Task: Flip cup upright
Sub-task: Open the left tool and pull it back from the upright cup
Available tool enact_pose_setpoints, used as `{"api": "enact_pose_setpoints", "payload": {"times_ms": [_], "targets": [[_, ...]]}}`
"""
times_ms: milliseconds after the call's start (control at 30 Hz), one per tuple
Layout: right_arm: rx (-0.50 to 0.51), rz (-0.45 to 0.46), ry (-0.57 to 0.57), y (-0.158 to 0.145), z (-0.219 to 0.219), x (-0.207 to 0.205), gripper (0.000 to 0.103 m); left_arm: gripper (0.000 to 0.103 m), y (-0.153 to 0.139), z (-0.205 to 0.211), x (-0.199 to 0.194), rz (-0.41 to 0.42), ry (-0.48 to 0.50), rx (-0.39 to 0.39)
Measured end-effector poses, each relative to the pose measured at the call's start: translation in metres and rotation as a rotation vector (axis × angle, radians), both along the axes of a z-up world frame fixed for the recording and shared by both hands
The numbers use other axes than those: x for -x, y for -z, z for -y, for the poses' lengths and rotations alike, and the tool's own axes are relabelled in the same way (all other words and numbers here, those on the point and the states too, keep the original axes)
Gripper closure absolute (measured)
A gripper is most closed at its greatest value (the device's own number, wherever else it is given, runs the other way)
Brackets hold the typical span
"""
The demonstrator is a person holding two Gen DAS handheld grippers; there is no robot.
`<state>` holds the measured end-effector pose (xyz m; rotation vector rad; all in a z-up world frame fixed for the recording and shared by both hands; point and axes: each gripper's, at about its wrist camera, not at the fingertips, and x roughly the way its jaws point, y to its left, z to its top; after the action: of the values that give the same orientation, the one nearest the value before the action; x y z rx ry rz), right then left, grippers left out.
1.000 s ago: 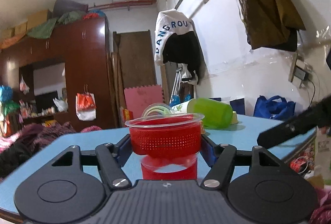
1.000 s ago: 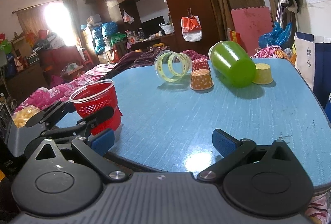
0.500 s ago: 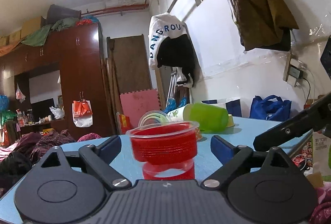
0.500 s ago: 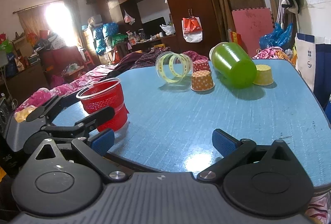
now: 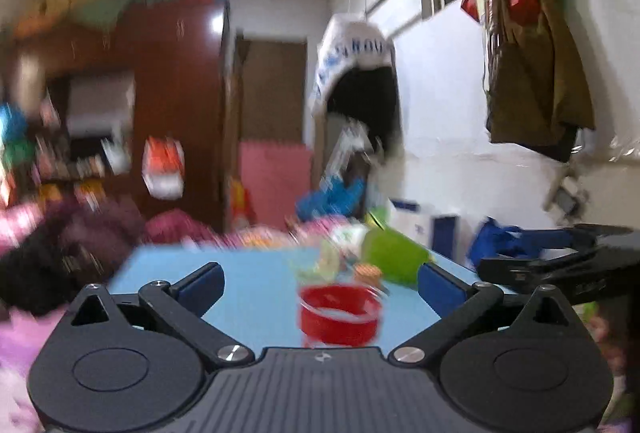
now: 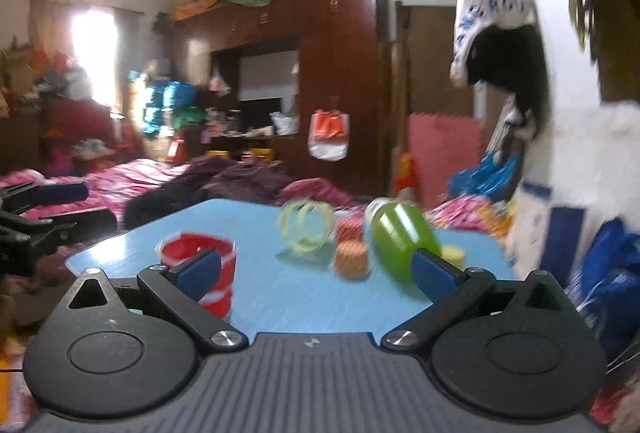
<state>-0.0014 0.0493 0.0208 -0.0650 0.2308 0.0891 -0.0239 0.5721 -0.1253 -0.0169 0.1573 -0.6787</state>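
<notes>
The red plastic cup (image 5: pixel 339 314) stands upright on the blue table (image 5: pixel 248 293), mouth up, with a clear rim. My left gripper (image 5: pixel 320 283) is open and empty, pulled back and raised, with the cup ahead between its fingers but apart from them. In the right wrist view the cup (image 6: pixel 200 273) stands at the table's near left, partly behind my left fingertip. My right gripper (image 6: pixel 318 273) is open and empty, held back from the table. The left gripper (image 6: pixel 36 225) shows at the far left of that view.
A large green cup (image 6: pixel 400 233) lies on its side at the table's far end. Beside it are a clear cup with yellow bands (image 6: pixel 306 229) on its side, two dotted paper cups (image 6: pixel 351 258) and a small yellow cup (image 6: pixel 454 255). A white wall and bags are on the right.
My left gripper has opened, let go of the red cup and pulled back and up. The cup stays upright on the table. The right gripper has also drawn back.
</notes>
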Motion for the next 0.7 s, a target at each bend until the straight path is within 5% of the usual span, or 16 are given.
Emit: {"api": "enact_pose_setpoints", "payload": {"times_ms": [367, 700], "targets": [[-0.082, -0.175, -0.012, 0.012, 0.008, -0.013, 0.001, 0.0, 0.003, 0.015, -0.003, -0.073, -0.092, -0.134], [-0.162, -0.199, -0.005, 0.02, 0.024, -0.01, 0.001, 0.0, 0.015, 0.02, -0.017, -0.167, -0.106, -0.168]]}}
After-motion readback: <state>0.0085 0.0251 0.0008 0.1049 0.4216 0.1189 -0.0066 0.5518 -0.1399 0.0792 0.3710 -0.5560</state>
